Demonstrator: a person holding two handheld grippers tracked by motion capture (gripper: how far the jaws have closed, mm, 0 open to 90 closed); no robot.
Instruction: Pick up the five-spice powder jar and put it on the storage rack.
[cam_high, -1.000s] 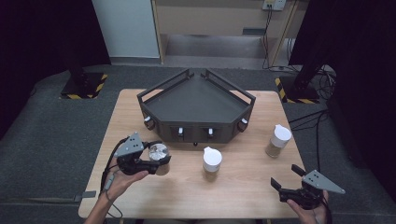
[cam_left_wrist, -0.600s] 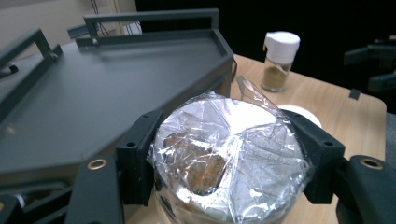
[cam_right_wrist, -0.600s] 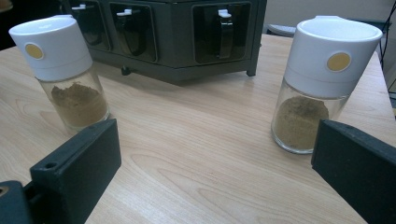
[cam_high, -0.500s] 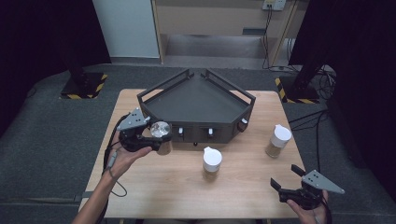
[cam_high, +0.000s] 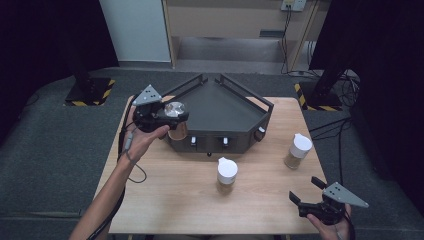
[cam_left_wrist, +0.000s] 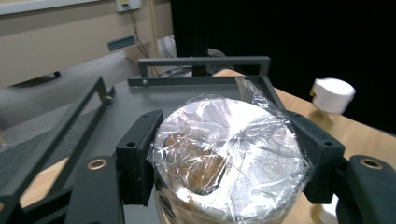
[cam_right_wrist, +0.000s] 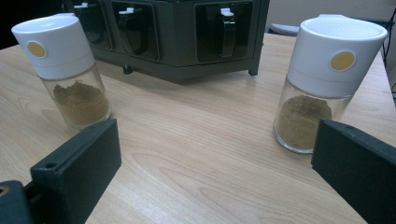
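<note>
A glass jar (cam_high: 175, 111) with clear film stretched over its mouth hangs above the left front corner of the dark tray-like rack (cam_high: 220, 107). My left gripper (cam_high: 176, 117) is shut on the jar. In the left gripper view its black pads (cam_left_wrist: 140, 154) press both sides of the film-covered jar (cam_left_wrist: 224, 154), with the rack's floor (cam_left_wrist: 116, 107) beyond. My right gripper (cam_high: 306, 190) stands open low over the table's front right corner. In the right gripper view its jaws (cam_right_wrist: 215, 172) stand wide apart with nothing between them.
Two white-capped spice jars stand on the wooden table (cam_high: 165, 200), one at the middle (cam_high: 226, 176) and one to the right (cam_high: 298, 151). In the right gripper view they are at left (cam_right_wrist: 70, 70) and right (cam_right_wrist: 322, 79), with the rack's front (cam_right_wrist: 177, 32) behind.
My left gripper has carried the film-covered jar up and away from the table's front left to the rack's left corner. The right gripper has stayed in place.
</note>
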